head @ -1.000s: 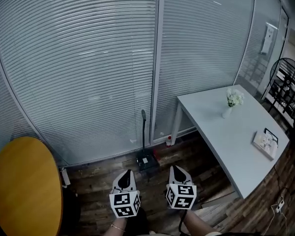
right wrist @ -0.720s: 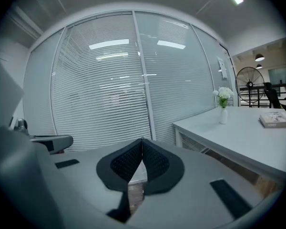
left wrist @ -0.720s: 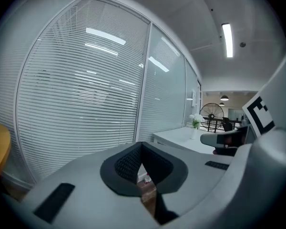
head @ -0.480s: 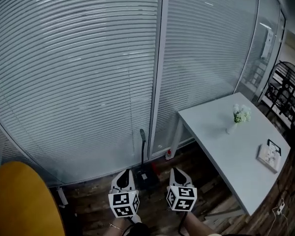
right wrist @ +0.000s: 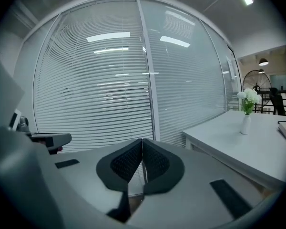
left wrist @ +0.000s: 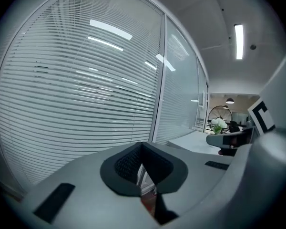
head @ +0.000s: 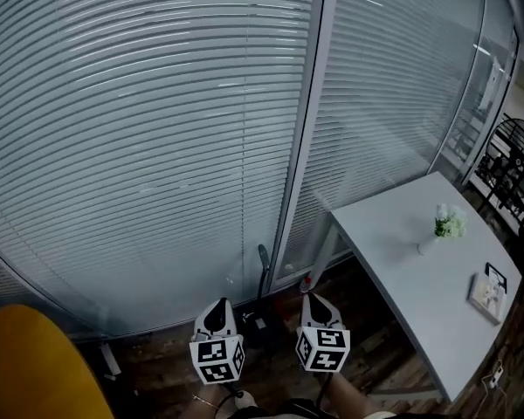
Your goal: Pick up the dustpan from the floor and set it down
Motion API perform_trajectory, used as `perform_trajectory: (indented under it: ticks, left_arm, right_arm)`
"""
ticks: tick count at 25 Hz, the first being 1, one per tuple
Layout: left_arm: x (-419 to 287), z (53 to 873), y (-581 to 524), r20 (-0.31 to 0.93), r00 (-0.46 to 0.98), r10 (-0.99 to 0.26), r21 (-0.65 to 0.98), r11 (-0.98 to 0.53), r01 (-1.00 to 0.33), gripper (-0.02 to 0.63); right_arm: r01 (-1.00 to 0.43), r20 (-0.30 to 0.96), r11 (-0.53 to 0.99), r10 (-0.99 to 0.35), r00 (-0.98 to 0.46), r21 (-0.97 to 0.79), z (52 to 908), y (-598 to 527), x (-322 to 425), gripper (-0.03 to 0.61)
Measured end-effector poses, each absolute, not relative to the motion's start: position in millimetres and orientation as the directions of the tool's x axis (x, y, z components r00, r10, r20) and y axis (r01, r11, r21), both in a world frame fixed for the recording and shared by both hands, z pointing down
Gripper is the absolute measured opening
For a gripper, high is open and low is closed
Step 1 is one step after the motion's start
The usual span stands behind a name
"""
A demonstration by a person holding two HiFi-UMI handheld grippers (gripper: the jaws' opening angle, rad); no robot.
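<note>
The dustpan [head: 259, 321] stands on the wooden floor [head: 367, 339] at the foot of a glass wall covered by white blinds [head: 157, 147]. It is dark, and its long handle rises upright in front of the blinds. In the head view it sits between the two tongs and just beyond their tips, touched by neither.

The left tongs [head: 217, 308] are pressed together with nothing between them; their own view shows the dark pads meeting at the tip [left wrist: 142, 144]. The right tongs [head: 314, 302] are likewise pressed together and empty, pads meeting edge to edge [right wrist: 142, 141]. Both point toward the blinds, side by side and slightly downward.

To the right stands a white desk [head: 402, 260] carrying a small vase of pale flowers [head: 445, 225] and, nearer its far end, a flat book-like thing [head: 489, 293]. A round yellow tabletop [head: 35, 365] fills the lower left corner of the head view.
</note>
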State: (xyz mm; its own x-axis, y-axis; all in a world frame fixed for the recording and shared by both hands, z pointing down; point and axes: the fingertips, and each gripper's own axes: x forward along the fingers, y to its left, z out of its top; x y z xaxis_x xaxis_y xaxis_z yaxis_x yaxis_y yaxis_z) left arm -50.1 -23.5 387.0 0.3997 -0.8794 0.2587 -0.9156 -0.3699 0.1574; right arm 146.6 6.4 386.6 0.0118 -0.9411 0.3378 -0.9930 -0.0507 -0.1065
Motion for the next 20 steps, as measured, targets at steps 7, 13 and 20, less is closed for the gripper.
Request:
perform_trajectory:
  ticks: [7,13,20]
  left_arm:
    - [-52,416,-41,0.321,0.342,-0.883,0.142,-0.312,-0.939,0.005]
    - [-49,429,-50,0.357,0.326,-0.876,0.12,-0.303,-0.946,0.005]
    - [-44,459,-53,0.409,0.307,-0.859,0.107,-0.289,-0.951,0.005]
  right_arm:
    - [-0.993,0.396,-0.042,-0.918,-0.006,-0.112,417,-21,158,0.031]
    - [-0.991,0.438,-0.024,-0.898,-0.035,-0.129,443,-46,164,0.031]
    - [-0.991,0.478,0.01,-0.875,-0.074,-0.136,481,-57,161,0.031]
